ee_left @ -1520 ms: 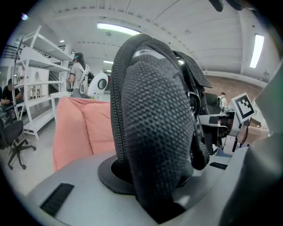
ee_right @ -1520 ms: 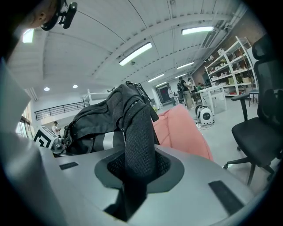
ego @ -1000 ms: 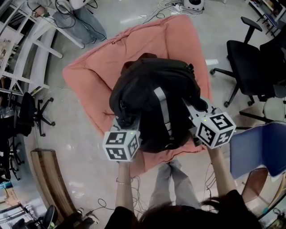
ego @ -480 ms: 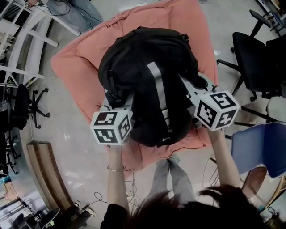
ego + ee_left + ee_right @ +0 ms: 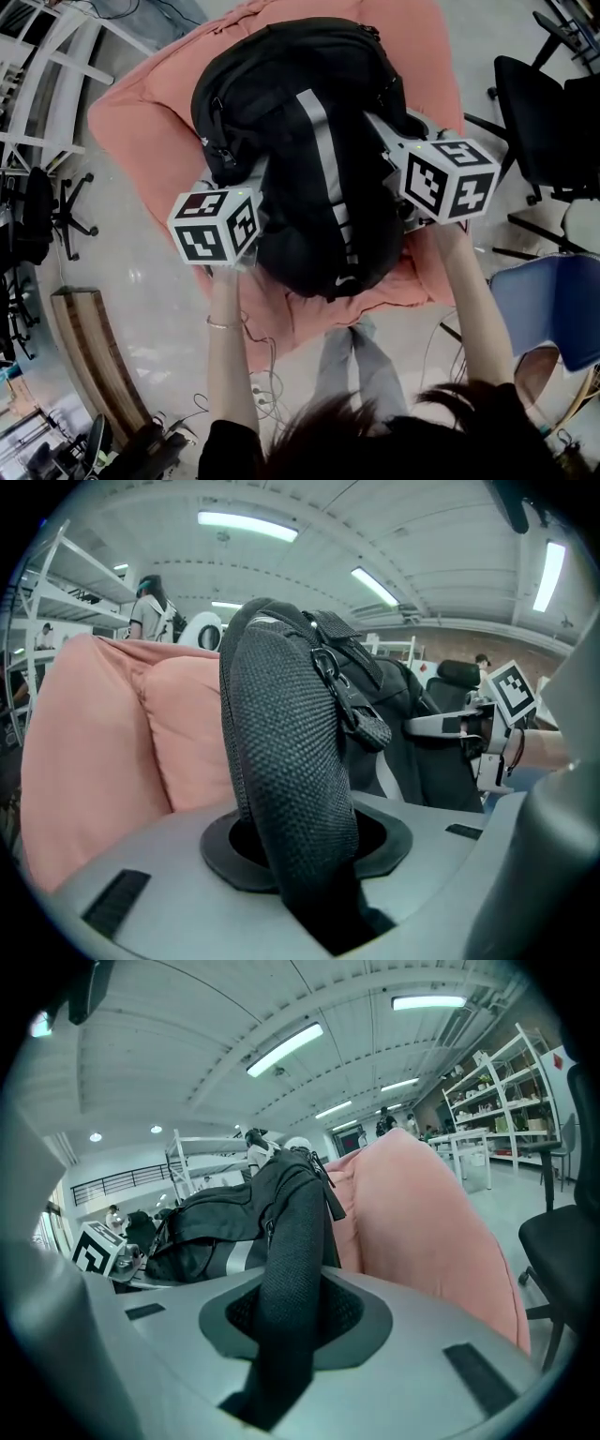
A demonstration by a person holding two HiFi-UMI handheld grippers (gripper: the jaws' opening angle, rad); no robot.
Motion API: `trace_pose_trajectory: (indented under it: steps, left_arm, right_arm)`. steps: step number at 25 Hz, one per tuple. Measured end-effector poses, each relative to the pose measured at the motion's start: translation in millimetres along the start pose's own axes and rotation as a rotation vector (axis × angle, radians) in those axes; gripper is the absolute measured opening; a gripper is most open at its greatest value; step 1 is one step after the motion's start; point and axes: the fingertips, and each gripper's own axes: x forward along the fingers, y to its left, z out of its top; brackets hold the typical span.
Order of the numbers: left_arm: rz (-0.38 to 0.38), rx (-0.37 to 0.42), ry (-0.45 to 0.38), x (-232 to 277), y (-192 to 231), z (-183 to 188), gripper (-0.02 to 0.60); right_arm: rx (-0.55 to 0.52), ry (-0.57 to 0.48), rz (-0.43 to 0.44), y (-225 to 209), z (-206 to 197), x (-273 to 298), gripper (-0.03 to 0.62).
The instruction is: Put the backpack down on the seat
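Backpack [image 5: 300,141] is black, rounded and bulky, with a grey reflective stripe [image 5: 323,159] down the middle and zipper pulls on the sides. It hangs from my two tongs right over the pink cushioned seat [image 5: 131,122]; I can't tell if its bottom rests on the cushion. My left tongs [image 5: 255,178] are clamped on one black mesh shoulder strap [image 5: 281,761], which runs through the narrow gap between the jaws. My right tongs [image 5: 382,127] are clamped the same way on the other strap [image 5: 295,1260]. There is a small white logo mark [image 5: 345,278] near the stripe's lower end, too small to read. No other writing is legible.
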Motion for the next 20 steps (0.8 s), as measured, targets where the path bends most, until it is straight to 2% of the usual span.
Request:
trace_pose_trajectory:
  steps: [7,11,20]
  left_arm:
    - [0.012,-0.014,0.012,17,5,0,0.165]
    - [0.019,-0.024,0.025,13,14,0,0.180]
    - [0.133,-0.016,0.047,1,32,-4,0.279]
  right_arm:
    - [0.011,0.021,-0.015,-17,-1,14,0.084]
    - [0.014,0.028,-0.021,-10,2,20,0.098]
    - [0.001,0.053,0.005,8,4,20,0.180]
